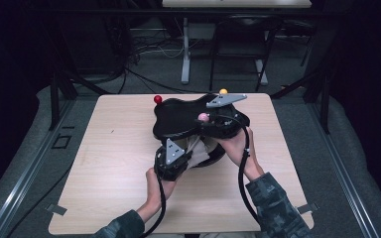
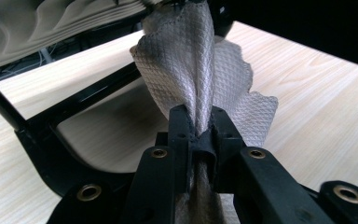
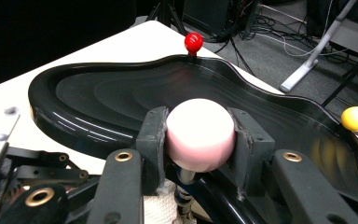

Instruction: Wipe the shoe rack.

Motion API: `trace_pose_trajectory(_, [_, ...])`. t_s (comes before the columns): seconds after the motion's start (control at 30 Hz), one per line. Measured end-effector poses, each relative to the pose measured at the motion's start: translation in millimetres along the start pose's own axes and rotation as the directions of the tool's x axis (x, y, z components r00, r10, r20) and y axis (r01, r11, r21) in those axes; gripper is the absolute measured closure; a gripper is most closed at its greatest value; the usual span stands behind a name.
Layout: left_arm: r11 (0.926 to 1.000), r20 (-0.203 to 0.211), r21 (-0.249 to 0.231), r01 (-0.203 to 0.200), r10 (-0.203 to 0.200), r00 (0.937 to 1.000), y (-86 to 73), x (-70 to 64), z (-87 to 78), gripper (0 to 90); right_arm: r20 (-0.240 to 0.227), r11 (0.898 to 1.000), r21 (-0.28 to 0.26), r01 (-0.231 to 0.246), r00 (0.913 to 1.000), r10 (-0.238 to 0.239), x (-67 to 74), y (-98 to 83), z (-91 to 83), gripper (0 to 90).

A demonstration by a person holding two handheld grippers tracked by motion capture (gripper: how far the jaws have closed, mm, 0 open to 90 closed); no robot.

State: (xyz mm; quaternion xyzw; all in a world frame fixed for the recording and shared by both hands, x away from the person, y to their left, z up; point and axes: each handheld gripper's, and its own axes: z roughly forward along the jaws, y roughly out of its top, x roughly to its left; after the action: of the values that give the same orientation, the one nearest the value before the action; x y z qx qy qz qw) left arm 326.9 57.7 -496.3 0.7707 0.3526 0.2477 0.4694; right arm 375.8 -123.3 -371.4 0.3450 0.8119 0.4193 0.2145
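High view: left tongs [image 1: 174, 154] pinch cloth [image 2: 191, 74] (tray's [image 1: 178, 116] edge); right tongs [image 1: 209, 119] clamp pink knob [image 3: 200, 134].

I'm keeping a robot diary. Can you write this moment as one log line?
left gripper: shut on grey cloth | right gripper: shut on pink ball | black tray: lifted on one side above table

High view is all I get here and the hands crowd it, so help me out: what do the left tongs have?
Observer: The left tongs are shut on a grey quilted cloth, bunched between them.
Operator: And the right tongs?
Observer: The right tongs clamp the pink knob, one pad on each side.
Operator: Is the tray's inside flat?
Observer: No, the black tray has stepped, wavy contours inside.
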Motion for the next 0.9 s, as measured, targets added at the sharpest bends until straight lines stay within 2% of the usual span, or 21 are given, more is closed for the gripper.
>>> trace_pose_trajectory(0.3, [0.9978, 0.025, -0.066, -0.012, 0.014, 0.9996, 16.6, -18.0, -7.3, 81.4, 0.000, 1.000, 0.002, 0.001, 1.0000, -0.001, -0.3, 0.1, 0.0, 60.3])
trace_pose_trajectory(0.43, [0.9940, 0.003, -0.110, 0.001, -0.001, 1.0000, 23.2, -25.0, -6.0, 81.4, -0.001, 1.000, -0.007, -0.001, 1.0000, 0.001, -0.2, -0.3, 0.6, 60.2])
trace_pose_trajectory(0.53, [0.9922, -0.003, -0.125, 0.006, -0.006, 1.0000, 27.8, -29.0, -3.8, 81.4, 0.003, 1.000, -0.012, -0.004, 1.0000, 0.004, -0.1, -0.6, 0.9, 60.3])
trace_pose_trajectory(0.7, [0.9932, -0.011, -0.116, 0.004, -0.005, 0.9999, 27.8, -32.2, 5.3, 81.3, 0.003, 1.000, -0.010, -0.002, 1.0000, 0.002, -0.3, -0.6, 0.7, 60.3])
trace_pose_trajectory(0.9, [0.9958, -0.019, -0.092, 0.000, -0.002, 0.9998, 18.6, -35.1, 17.4, 81.3, 0.003, 1.000, -0.008, -0.002, 1.0000, 0.002, -0.4, -0.7, 0.6, 60.3])
